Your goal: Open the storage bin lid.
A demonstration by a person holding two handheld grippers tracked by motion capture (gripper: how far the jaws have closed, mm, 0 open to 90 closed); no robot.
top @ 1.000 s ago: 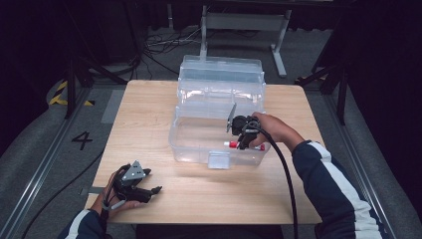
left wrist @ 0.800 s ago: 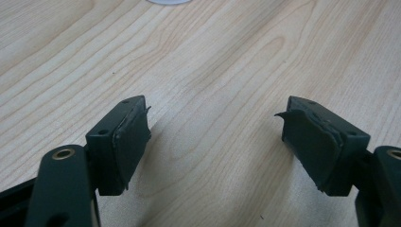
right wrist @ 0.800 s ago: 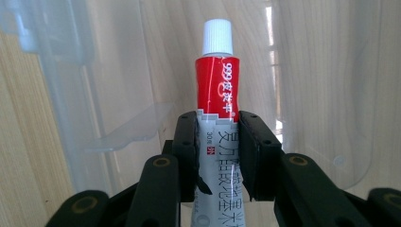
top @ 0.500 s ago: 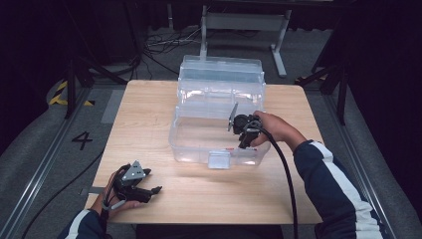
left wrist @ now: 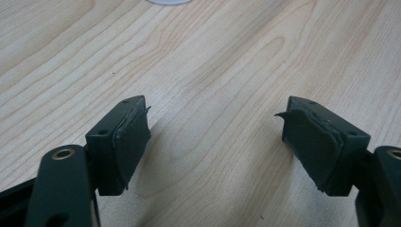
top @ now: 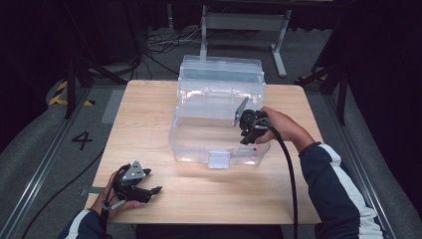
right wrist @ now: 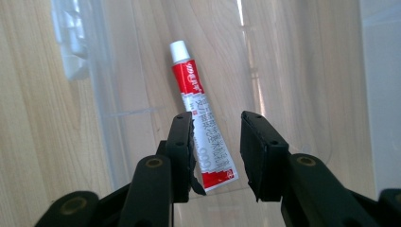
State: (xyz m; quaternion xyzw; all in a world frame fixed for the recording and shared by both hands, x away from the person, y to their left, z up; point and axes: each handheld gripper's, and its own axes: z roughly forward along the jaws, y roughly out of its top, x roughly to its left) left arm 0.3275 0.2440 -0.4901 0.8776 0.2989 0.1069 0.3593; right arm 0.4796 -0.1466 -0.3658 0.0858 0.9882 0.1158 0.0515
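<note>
The tube (right wrist: 201,120), red and white with a white cap, lies on the clear floor of the box (right wrist: 302,71), running from upper centre of the right gripper view down toward the lower middle, cap end uppermost in the frame. In the high view a small red spot at the box's lower right, just under the right gripper, is probably the same tube, too small to be sure.

The right gripper (right wrist: 216,151) hangs above the tube's lower end. Its jaws have just been opening and stand moderately apart; the tube's crimped end shows beside and partly behind the left-hand jaw in the frame, lower down, with the pads not pressing on it. Nothing is gripped. In the high view this gripper (top: 249,142) sits right of centre, at the box's right side, pointing down into the lower compartment, with a hand (top: 278,127) around it and its cable trailing to the bottom edge.

The box is transparent, tiered, with its upper tiers stepped back toward the top of the high view, and a latch at its near wall. It stands in the middle of the wooden table (top: 149,114).

The left gripper (left wrist: 215,127) rests low over bare wood, jaws wide apart and empty. In the high view it (top: 154,189) lies at lower left, near the table's near edge, well apart from the box.
</note>
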